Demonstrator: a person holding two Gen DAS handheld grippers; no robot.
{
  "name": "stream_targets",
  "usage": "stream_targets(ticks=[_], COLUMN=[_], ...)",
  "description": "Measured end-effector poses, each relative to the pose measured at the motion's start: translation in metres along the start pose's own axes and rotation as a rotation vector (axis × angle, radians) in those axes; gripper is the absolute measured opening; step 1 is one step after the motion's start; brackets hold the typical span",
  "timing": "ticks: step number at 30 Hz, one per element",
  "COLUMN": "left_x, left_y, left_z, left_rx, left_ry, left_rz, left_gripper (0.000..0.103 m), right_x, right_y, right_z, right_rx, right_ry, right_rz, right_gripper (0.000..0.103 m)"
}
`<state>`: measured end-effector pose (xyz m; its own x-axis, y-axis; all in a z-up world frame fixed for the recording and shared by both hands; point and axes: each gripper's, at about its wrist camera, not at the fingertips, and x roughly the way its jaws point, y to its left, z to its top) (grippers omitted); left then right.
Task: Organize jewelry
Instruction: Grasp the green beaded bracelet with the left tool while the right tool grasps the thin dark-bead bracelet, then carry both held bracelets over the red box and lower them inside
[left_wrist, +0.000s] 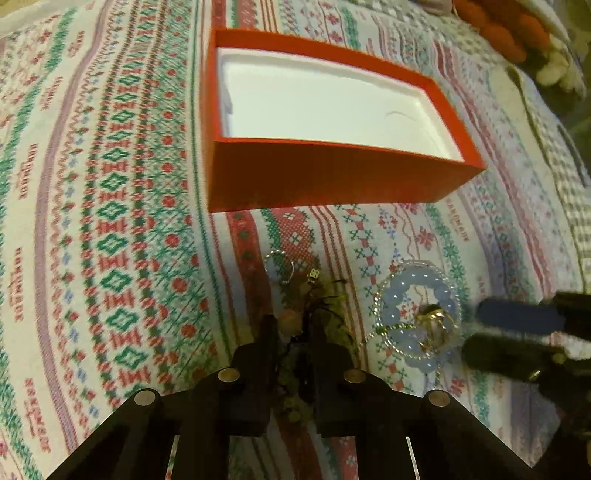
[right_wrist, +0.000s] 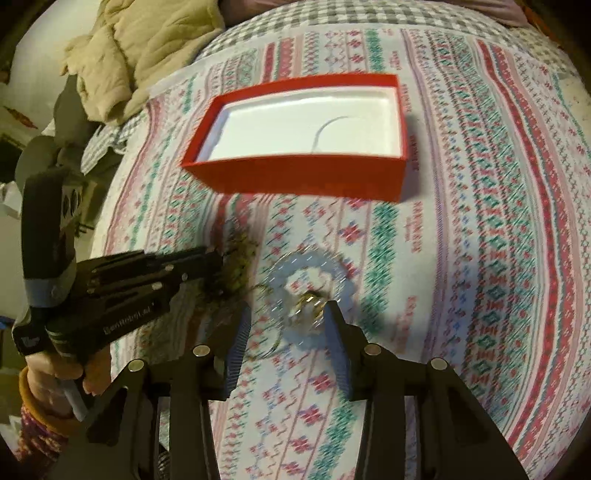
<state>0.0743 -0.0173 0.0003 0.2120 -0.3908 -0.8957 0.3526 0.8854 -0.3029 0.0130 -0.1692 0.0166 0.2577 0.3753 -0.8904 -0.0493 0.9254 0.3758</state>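
Left wrist view first, with the red box (left_wrist: 332, 173) as the landmark: it sits open on the patterned bedspread (left_wrist: 110, 221), its white lining bare but for a thin curved strand on the floor of it. Nearer the camera than the box, and a little left of its middle, the left tongs (left_wrist: 291, 325) have their dark fingers drawn close around a tangle of dark and gold-green jewelry (left_wrist: 321, 299); they look closed on it, though blur hides the exact contact. A small clear beaded ring (left_wrist: 279, 266) lies just beyond that tangle, between it and the box's front wall. Further right, below the box's right corner, a pale blue bead bracelet (left_wrist: 417, 317) rests on the bedspread with a gold piece (left_wrist: 434, 319) on it. At the right edge the right tongs (left_wrist: 517, 332) reach in beside the bracelet.

Right wrist view, again from the red box (right_wrist: 306, 177): below its left corner the left tongs (right_wrist: 218, 266) come in from the left, held by a hand (right_wrist: 55, 373), tips at the dark tangle (right_wrist: 240, 266). Below the box's middle, the right tongs (right_wrist: 288, 317) stand open, fingers either side of the blurred blue bracelet (right_wrist: 310, 284) and gold piece (right_wrist: 310, 301), not gripping. A beige quilt (right_wrist: 147, 48) lies heaped beyond the box's left end.
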Motion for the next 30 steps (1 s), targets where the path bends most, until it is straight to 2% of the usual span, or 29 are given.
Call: stream_targets(ticks=[4, 11, 14, 16, 18, 22, 30], left_x=[-0.016, -0.026, -0.023, -0.02, -0.019, -0.03, -0.068], left_y=[0.017, 0.038, 0.046, 0.051, 0.051, 0.045, 0.032], left_z=[-0.008, -0.019, -0.025, -0.03, -0.033, -0.034, -0.028], left_rx=[-0.024, -0.072, -0.082, -0.09, -0.09, -0.083, -0.064], left_ry=[-0.022, -0.034, -0.024, -0.012, -0.012, -0.045, -0.121], left_rz=[-0.011, 0.005, 0.023, 0.035, 0.041, 0.029, -0.05], left_gripper=[0.01, 0.01, 0.01, 0.01, 0.01, 0.01, 0.01], right_x=[0.011, 0.036, 0.038, 0.037, 0.038, 0.032, 0.004], right_y=[0.005, 0.003, 0.0, -0.001, -0.003, 0.001, 0.026], right_z=[-0.01, -0.023, -0.022, -0.021, -0.02, -0.019, -0.012], right_rx=[0.01, 0.044, 0.049, 0.049, 0.049, 0.032, -0.046], right_ry=[0.052, 0.108, 0.089, 0.08, 0.074, 0.054, -0.023], right_rz=[0.034, 0.005, 0.004, 0.0, -0.005, -0.001, 0.01], right_gripper=[0.037, 0.032, 0.026, 0.014, 0.007, 0.003, 0.002])
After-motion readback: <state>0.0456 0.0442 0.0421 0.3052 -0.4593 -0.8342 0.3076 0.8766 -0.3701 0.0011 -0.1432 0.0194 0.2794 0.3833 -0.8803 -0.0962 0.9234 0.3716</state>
